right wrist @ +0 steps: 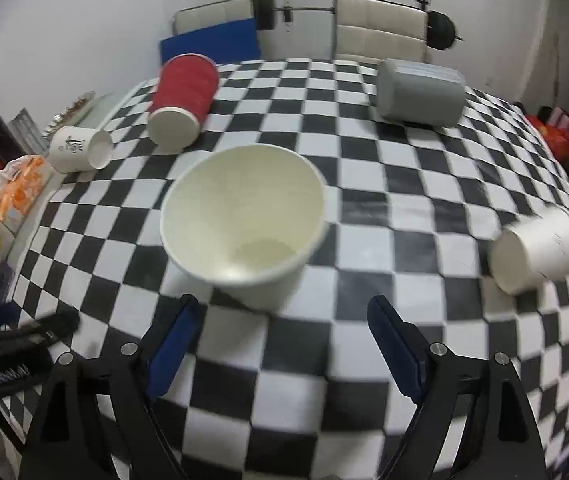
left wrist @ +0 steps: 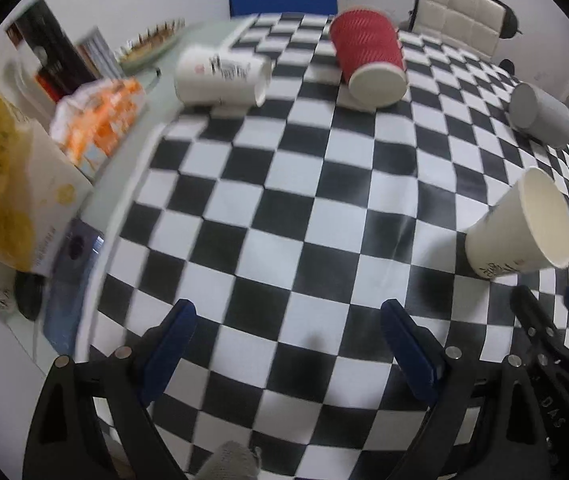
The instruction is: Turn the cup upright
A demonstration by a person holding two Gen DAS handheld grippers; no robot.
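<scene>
Cup (right wrist: 244, 220), smooth cream paper, tapered, on checkered cloth (right wrist: 404, 340)

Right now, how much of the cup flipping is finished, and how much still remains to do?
Done: the large cream paper cup stands upright on the checkered tablecloth. In hand: nothing; the right hand-held gripper and left hand-held gripper are open and empty. Left: the red ribbed paper cup, grey cup, printed white cup and small white cup lie on their sides.
</scene>
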